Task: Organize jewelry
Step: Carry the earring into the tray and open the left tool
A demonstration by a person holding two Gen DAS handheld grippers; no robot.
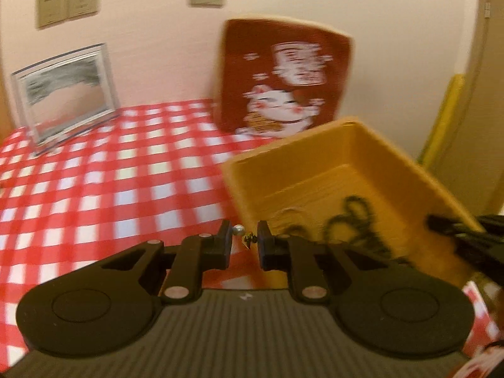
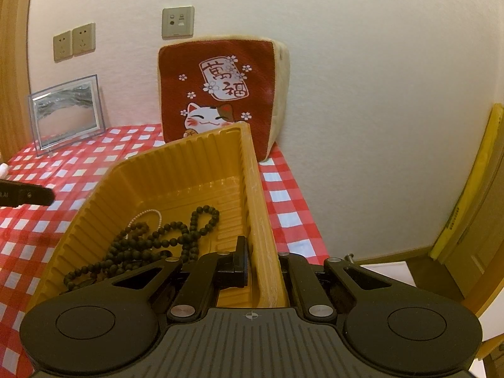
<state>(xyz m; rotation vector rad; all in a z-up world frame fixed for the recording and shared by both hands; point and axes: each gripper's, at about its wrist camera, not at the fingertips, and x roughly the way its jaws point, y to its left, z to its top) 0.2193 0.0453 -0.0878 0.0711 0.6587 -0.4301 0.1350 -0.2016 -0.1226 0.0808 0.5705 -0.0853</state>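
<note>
Only the left view shows the left tongs [image 1: 244,236] pinching a small silver-beaded trinket [image 1: 247,236]; the right view shows the right tongs [image 2: 263,263] clamping the ribbed yellow plastic tray's [image 2: 261,220] wall, black bead strand [image 2: 163,236] inside.

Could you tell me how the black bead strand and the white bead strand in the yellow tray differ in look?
The black bead strand has large, dark, matte beads; the white bead strand has tiny pale ones. The black strand sprawls in several loops across much of the tray floor; the white one shows only as a small arc, partly hidden under the black beads. Both lie loose inside the yellow tray, whose side wall the right gripper clamps.
</note>
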